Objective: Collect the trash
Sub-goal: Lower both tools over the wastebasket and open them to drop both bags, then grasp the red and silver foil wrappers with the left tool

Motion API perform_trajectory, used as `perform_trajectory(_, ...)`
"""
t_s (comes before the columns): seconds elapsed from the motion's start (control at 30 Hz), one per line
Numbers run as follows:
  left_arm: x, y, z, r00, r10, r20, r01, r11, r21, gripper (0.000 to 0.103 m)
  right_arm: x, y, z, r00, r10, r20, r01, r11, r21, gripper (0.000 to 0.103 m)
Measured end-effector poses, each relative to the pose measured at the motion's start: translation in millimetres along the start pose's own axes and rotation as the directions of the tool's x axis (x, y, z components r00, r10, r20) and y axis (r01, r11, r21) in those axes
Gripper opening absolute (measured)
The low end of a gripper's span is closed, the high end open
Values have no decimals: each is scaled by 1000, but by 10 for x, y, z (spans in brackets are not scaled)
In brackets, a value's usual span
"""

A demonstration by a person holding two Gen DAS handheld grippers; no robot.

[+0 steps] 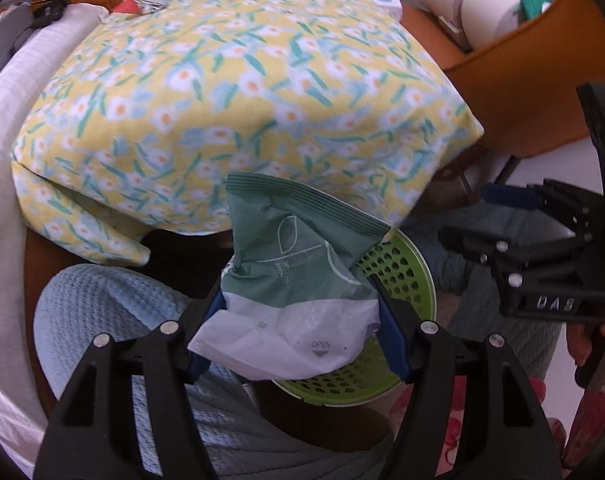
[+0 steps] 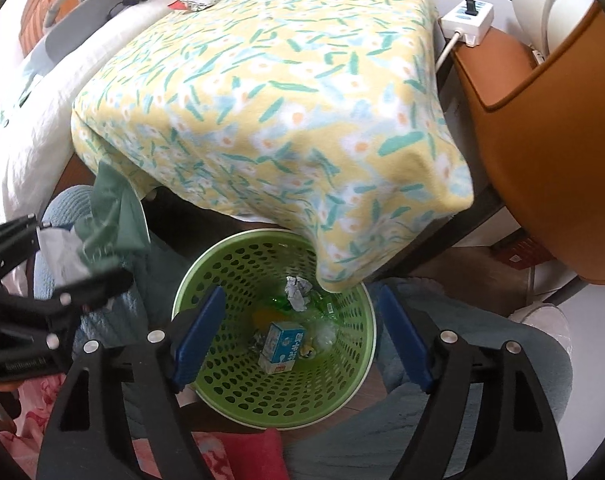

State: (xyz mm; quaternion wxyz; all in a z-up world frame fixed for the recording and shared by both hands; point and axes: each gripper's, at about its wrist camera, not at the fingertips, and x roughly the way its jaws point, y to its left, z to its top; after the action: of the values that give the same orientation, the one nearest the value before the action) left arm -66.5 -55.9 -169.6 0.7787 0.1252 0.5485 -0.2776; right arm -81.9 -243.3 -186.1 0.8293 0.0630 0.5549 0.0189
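The green-and-white wrapper (image 1: 298,280) is sitting clamped between the left gripper's (image 1: 300,322) blue fingers (image 1: 394,340), hanging above the green perforated basket (image 2: 354,320). The right gripper's (image 2: 302,334) fingers are standing apart and empty over the basket, where a small blue carton (image 2: 282,346) and crumpled paper (image 2: 298,292) are lying.

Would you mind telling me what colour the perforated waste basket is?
Lime green: the waste basket shows best in the right wrist view.
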Motion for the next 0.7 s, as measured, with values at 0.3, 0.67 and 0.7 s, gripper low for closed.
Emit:
perform_trajectory(0.3,58,-22,-27,1000,-19,-25,19,1000,9,71,9,-65,-8,1000,-8,-2,8,1000,18,79)
perform_trajectory(0.67,-1,19,1,1000,-21,-7,21,1000,-7,92,-18,-110,4,1000,-11,6,11,999,36,84)
perform_trajectory(0.7,3,28,2,1000,-20,-6,20,1000,-10,92,-19,-108,6,1000,-11,6,11,999,38,84)
